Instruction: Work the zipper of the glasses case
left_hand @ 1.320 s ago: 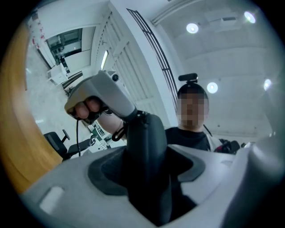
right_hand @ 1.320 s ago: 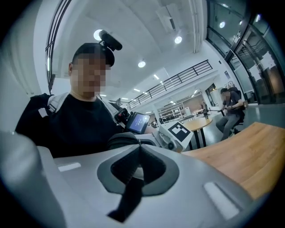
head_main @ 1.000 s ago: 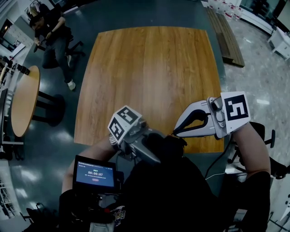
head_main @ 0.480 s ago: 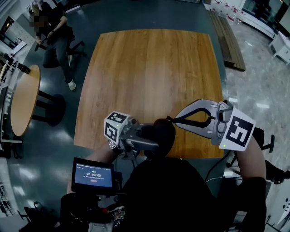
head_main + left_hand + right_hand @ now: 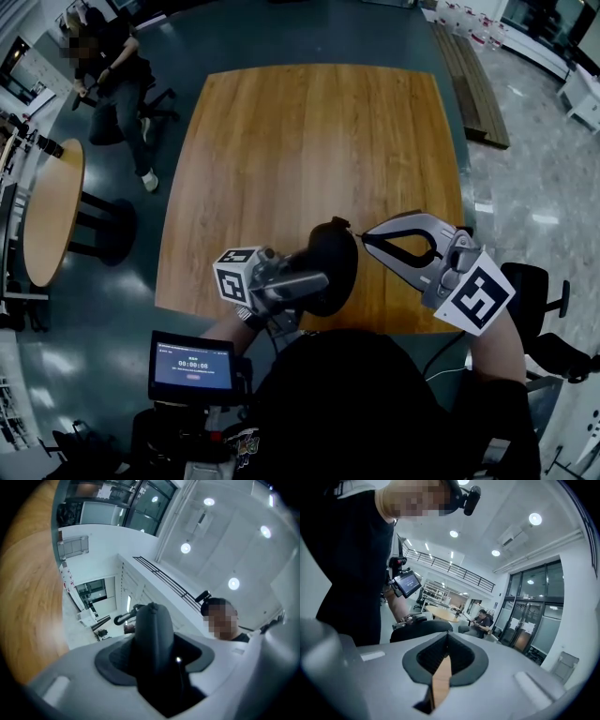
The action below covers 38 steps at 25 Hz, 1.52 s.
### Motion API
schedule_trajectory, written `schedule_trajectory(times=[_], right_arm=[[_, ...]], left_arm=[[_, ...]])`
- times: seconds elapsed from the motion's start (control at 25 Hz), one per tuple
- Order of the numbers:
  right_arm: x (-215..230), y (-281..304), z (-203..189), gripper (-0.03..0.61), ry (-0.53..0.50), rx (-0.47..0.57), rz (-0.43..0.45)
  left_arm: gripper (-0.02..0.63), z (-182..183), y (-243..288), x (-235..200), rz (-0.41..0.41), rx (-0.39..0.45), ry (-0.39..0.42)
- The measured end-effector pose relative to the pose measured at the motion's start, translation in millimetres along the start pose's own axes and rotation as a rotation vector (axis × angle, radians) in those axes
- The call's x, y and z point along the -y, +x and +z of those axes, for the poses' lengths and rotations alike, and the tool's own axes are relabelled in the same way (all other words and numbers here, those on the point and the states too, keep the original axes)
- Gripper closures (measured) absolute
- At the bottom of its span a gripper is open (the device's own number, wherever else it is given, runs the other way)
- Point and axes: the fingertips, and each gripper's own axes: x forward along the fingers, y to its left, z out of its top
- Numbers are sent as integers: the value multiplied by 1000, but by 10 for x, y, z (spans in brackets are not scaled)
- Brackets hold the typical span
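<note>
While the jaws of the left gripper [image 5: 319,279] clamp the black glasses case [image 5: 333,248] over the worktop's [image 5: 309,141] near edge, the right gripper [image 5: 364,237] has its jaws pressed together beside the zipper pull [image 5: 348,224].

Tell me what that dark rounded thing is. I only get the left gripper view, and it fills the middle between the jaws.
Observer: The head view shows it whole. It is a black glasses case, clamped by the left gripper over the near part of the wooden table.
Operator: Where is the other gripper?
Observer: The right gripper points at the case's upper end, with its tips beside the small zipper pull.
Operator: Is it open?
Observer: No. The right gripper view shows its jaws shut, tips together. I cannot tell whether they pinch the pull.
</note>
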Motion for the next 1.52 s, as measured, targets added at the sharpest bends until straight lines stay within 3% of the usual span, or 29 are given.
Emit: schedule_trajectory(times=[0.24, 0.52, 0.68, 0.88, 1.12, 1.36, 1.52], right_arm=[[-88, -45, 14, 571, 22, 32, 0], [-44, -67, 98, 574, -102, 35, -166], [-45, -83, 123, 574, -133, 30, -252], [-347, -43, -39, 574, -203, -39, -133], [-553, 45, -100, 574, -104, 3, -116], [-800, 230, -239, 569, 4, 0, -86], [-908, 311, -319, 571, 25, -16, -68]], left_arm=[[365, -32, 43, 49, 20, 43, 46], [367, 123, 100, 76, 63, 199, 113], [367, 197, 102, 85, 79, 293, 104], [367, 551, -182, 13, 84, 475, 59], [365, 886, -301, -46, 96, 653, 9], [364, 917, -467, -296, 227, 813, -87], [363, 787, -488, -459, 305, 821, -123]])
